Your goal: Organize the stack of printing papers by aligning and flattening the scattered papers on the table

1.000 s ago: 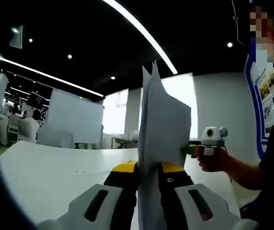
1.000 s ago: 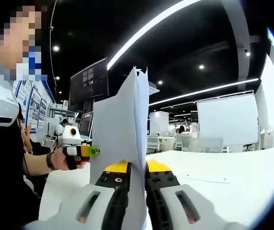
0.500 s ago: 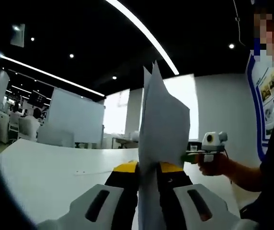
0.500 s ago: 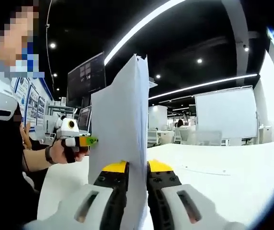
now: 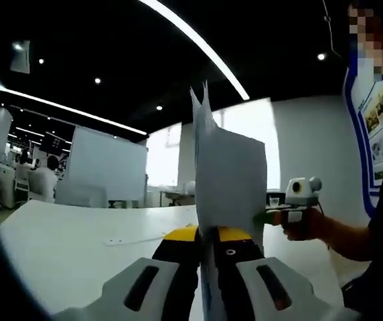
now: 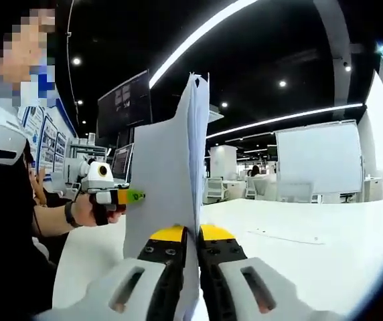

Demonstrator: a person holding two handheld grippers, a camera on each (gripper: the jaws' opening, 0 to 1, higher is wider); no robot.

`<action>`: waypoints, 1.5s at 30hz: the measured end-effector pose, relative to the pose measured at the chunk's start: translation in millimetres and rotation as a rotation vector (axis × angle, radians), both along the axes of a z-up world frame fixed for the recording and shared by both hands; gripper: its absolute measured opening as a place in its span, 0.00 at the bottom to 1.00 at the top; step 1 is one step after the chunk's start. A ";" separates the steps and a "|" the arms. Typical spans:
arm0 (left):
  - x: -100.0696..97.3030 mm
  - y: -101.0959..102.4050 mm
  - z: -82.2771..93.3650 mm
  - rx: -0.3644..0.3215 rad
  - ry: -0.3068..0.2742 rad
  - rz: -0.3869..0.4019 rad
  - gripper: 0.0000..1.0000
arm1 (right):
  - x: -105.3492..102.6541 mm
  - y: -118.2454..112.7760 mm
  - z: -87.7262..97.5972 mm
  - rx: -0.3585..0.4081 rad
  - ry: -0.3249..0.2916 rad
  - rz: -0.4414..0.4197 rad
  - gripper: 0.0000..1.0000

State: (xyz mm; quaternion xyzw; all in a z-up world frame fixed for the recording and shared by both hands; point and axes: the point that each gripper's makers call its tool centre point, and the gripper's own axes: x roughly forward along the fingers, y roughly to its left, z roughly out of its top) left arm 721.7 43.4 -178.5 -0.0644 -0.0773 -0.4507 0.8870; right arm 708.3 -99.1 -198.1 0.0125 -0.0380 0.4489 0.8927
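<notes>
The thin stack of white printing papers (image 5: 228,180) (image 6: 171,180) stands upright on edge above the white tabletop (image 5: 64,241) (image 6: 325,254). The left gripper (image 5: 208,235) (image 6: 132,195) and the right gripper (image 6: 191,234) (image 5: 264,217) each grasp it at opposite ends, yellow-tipped fingers (image 5: 235,234) (image 6: 167,234) clenched on the sheets.

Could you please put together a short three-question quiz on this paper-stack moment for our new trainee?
1. True or false: the stack of papers lies flat on the white table.
2. The left gripper is: A) open, B) shut on the stack of papers, C) resting on the table.
3. Fill in: in the right gripper view, the right gripper clamps the stack's ____ edge.

Key: 1. False; it stands upright, held by both grippers. 2. B. 3. Bottom.
</notes>
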 end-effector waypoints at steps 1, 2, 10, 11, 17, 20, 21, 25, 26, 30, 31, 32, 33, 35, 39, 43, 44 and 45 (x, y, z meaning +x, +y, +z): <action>-0.4 -0.5 0.4 0.000 0.000 -0.003 0.09 | -0.9 0.8 0.3 -0.003 0.000 0.004 0.00; -0.7 -0.8 0.9 0.001 -0.001 -0.005 0.08 | -2.1 1.9 0.7 -0.006 0.000 0.009 0.00; -3.5 1.7 10.3 -0.034 0.010 -0.020 0.07 | -8.2 6.0 8.2 0.011 0.007 0.037 0.00; -4.3 2.0 11.8 -0.039 0.014 -0.023 0.07 | -9.2 6.7 9.3 0.017 0.014 0.042 0.00; -9.0 3.3 16.0 -0.088 0.098 -0.067 0.06 | -16.3 8.8 15.1 0.040 0.060 0.063 0.00; -9.8 4.8 17.7 -0.111 0.126 -0.081 0.06 | -21.3 9.8 17.1 0.075 0.117 0.085 0.00; -10.2 5.0 17.9 -0.120 0.139 -0.087 0.06 | -22.2 9.4 18.0 0.085 0.129 0.089 0.00; -12.8 3.4 16.6 -0.133 0.179 -0.111 0.06 | -26.2 8.8 17.9 0.104 0.190 0.104 0.00; -14.0 2.5 15.7 -0.128 0.186 -0.118 0.06 | -27.1 8.7 16.6 0.108 0.216 0.107 0.00; -14.2 1.6 9.3 -0.104 0.249 -0.116 0.06 | -28.8 9.2 11.5 0.115 0.300 0.119 0.00; -14.0 1.7 8.8 -0.104 0.258 -0.118 0.06 | -27.9 8.6 11.9 0.121 0.306 0.115 0.00; -14.2 1.7 8.2 -0.104 0.268 -0.120 0.06 | -28.1 8.5 12.1 0.131 0.317 0.117 0.00; -13.8 2.3 7.5 -0.105 0.278 -0.120 0.06 | -28.8 9.0 12.1 0.143 0.336 0.125 0.00; -12.5 3.6 6.2 -0.110 0.299 -0.120 0.06 | -28.9 9.7 11.5 0.160 0.367 0.136 0.00; -11.6 4.8 3.7 -0.137 0.349 -0.134 0.06 | -29.5 11.3 10.2 0.162 0.390 0.148 0.00; -8.7 5.9 -2.2 -0.148 0.391 -0.133 0.06 | -28.7 12.6 7.1 0.158 0.415 0.150 0.00; -8.1 5.7 -4.2 -0.150 0.402 -0.134 0.06 | -28.1 12.9 5.9 0.157 0.420 0.149 0.00; -7.4 5.5 -6.1 -0.151 0.414 -0.135 0.06 | -27.3 13.0 4.6 0.157 0.427 0.147 0.00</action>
